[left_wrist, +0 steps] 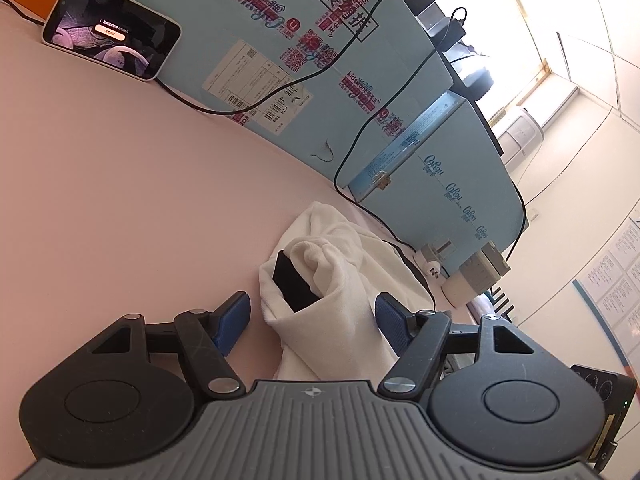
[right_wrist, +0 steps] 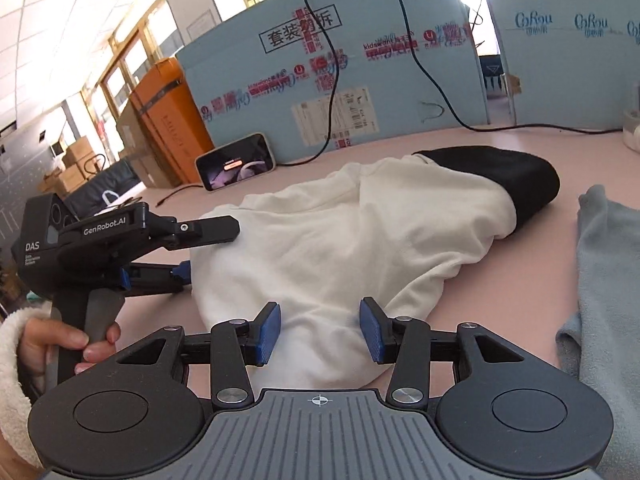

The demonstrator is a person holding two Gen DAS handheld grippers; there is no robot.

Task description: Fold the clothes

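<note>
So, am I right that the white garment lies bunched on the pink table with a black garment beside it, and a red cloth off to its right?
Not quite: the cloth to the right is light blue, not red, as the right wrist view shows. The rest holds: the white garment lies bunched on the pink table, with the black garment at its far end.

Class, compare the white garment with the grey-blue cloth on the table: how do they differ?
The white garment is cream and lies bunched mid-table with black fabric at one end; the grey-blue cloth is darker, lies flatter at the right edge and is partly cut off. Both rest on the pink table, apart.
</note>
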